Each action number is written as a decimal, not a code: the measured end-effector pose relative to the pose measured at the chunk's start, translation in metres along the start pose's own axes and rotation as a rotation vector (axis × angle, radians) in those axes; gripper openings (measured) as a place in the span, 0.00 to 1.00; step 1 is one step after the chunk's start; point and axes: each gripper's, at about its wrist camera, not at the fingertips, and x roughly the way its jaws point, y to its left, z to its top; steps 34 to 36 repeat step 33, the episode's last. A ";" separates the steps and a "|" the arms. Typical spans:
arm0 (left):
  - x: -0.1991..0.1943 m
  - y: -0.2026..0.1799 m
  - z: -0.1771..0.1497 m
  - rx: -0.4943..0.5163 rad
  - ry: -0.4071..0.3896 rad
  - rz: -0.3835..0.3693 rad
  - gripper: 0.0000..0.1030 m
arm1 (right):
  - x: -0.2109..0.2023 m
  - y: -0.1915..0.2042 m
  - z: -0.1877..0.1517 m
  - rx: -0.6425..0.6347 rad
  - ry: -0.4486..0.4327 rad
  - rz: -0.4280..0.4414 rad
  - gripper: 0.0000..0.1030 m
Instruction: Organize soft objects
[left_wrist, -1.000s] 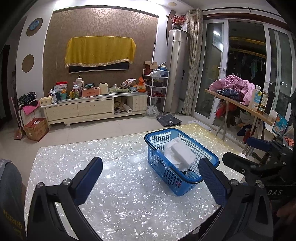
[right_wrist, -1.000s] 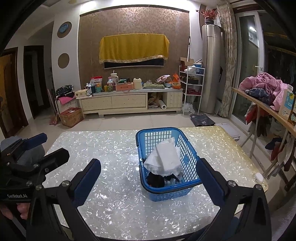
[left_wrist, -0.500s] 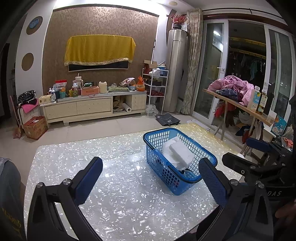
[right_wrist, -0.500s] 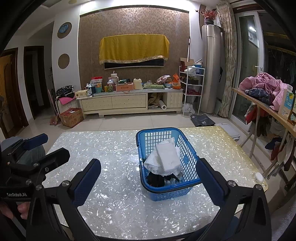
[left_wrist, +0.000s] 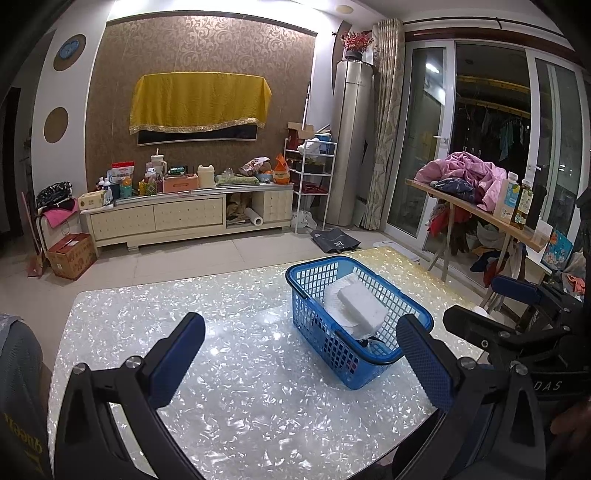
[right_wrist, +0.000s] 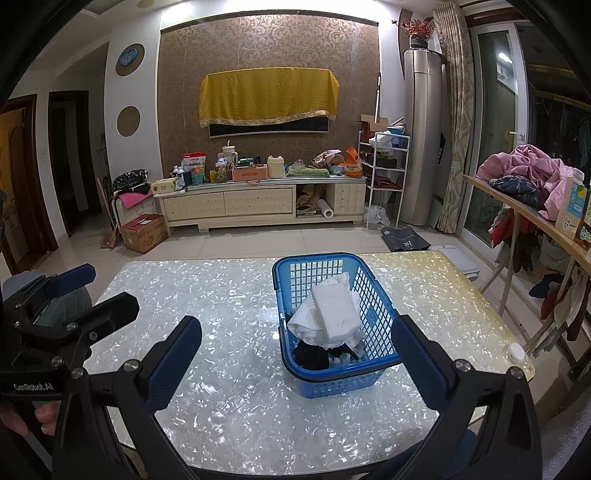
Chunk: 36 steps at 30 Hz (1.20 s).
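**Two open grippers, one full basket**

Both grippers hang over the shiny table (right_wrist: 229, 387), fingers spread wide, holding nothing. The left gripper (left_wrist: 301, 363) and right gripper (right_wrist: 295, 360) face the blue basket (right_wrist: 373, 306). A white folded cloth (right_wrist: 334, 308) lies on top, with dark clothes (right_wrist: 312, 356) under it. I think it is best to come down from above, pinch the white cloth in its middle, and lift slowly so the basket does not tip.
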 end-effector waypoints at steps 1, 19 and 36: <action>0.000 0.000 0.000 0.001 0.000 0.000 1.00 | 0.000 0.000 0.000 0.000 0.000 0.000 1.00; -0.002 -0.003 -0.002 -0.004 -0.002 -0.003 1.00 | -0.001 0.000 -0.001 0.000 -0.001 0.001 1.00; -0.001 -0.002 0.000 -0.015 -0.004 0.007 1.00 | -0.006 0.003 -0.005 0.002 0.006 0.008 1.00</action>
